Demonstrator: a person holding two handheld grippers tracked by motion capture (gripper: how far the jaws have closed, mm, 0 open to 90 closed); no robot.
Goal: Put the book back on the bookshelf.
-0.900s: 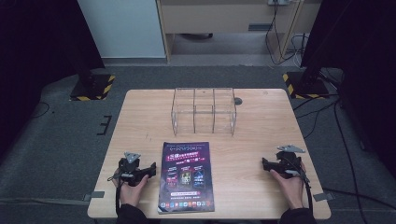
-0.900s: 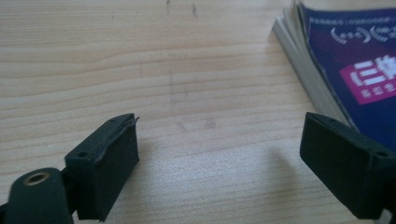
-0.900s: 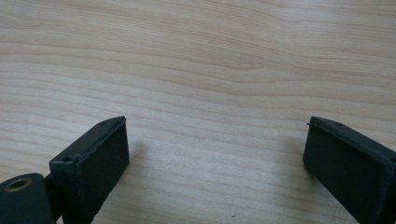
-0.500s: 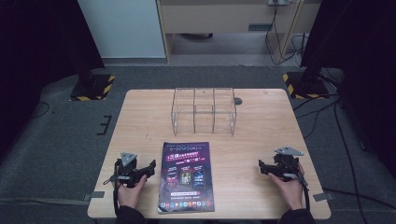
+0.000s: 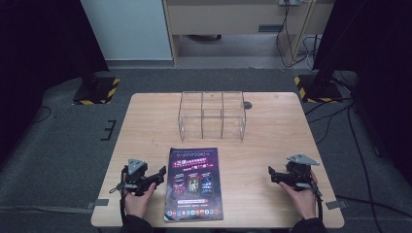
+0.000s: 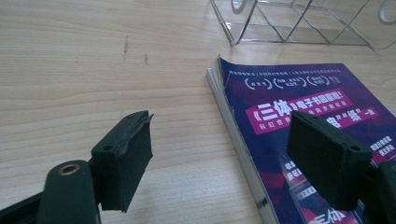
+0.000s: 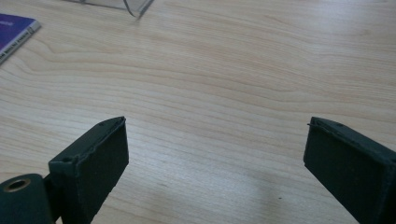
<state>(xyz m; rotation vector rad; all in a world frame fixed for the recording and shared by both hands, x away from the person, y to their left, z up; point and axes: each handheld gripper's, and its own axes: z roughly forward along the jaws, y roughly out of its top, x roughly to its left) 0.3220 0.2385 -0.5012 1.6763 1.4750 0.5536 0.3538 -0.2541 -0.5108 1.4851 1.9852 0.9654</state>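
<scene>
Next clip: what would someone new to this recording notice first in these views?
A purple booklet lies flat near the front edge of the wooden table, with a clear acrylic divider rack standing behind it. The left gripper sits just left of the booklet and the right gripper farther off to its right, both with jaws open and holding nothing.

- Light wooden rectangular table (image 5: 145,126), pale grain top, standing on grey carpet floor (image 5: 63,145).
- Clear acrylic rack with upright dividers (image 5: 211,114) stands on table, far centre, open compartments.
- Dark purple glossy-covered paperback book (image 5: 195,183) lies flat, cover up, near centre, near edge close to table's near edge; well apart from rack.
- Small dark round grommet hole (image 5: 248,105) in tabletop, just right of rack.
- Left gripper view: book's top corner of the cover curls up slightly; wood bare beside it.
</scene>
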